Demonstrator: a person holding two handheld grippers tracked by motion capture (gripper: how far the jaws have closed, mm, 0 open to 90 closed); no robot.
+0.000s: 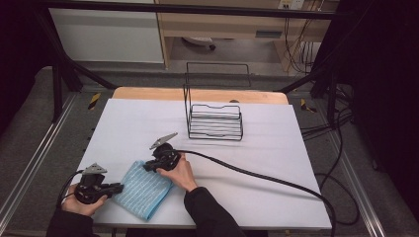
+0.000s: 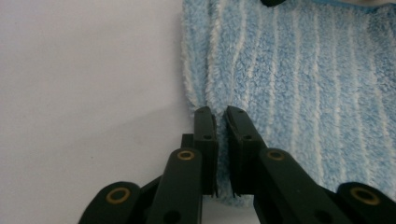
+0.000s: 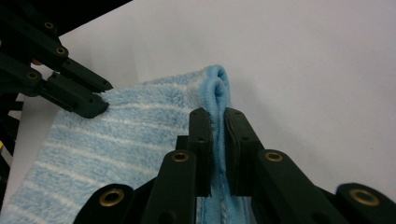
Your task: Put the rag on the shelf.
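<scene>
A blue towel (image 1: 144, 189) is seen in the lower left of the high view, lying on the white table (image 1: 257, 163) between the two grippers. In the left gripper view the towel (image 2: 299, 84) occupies the upper right of the frame, its near edge drawn in between the jaws of the left gripper (image 2: 223, 115). In the right gripper view the towel (image 3: 130, 135) spreads across the lower left, and a folded, rolled edge of it rises between the jaws of the right gripper (image 3: 218, 114) at the centre. The cloth is a fluffy light blue terry with thin white stripes, and is folded into a roughly rectangular pad set at an angle to the table edge. The left jaws are nearly closed, only a narrow gap being left, and the towel's edge is pinched in it; the right jaws are likewise clenched on the doubled hem. In the high view the left gripper (image 1: 114, 188) is held at the towel's left edge and the right gripper (image 1: 148, 166) at its upper corner. A black wire rack (image 1: 215, 118) stands well apart, near the upper centre of the table.
</scene>
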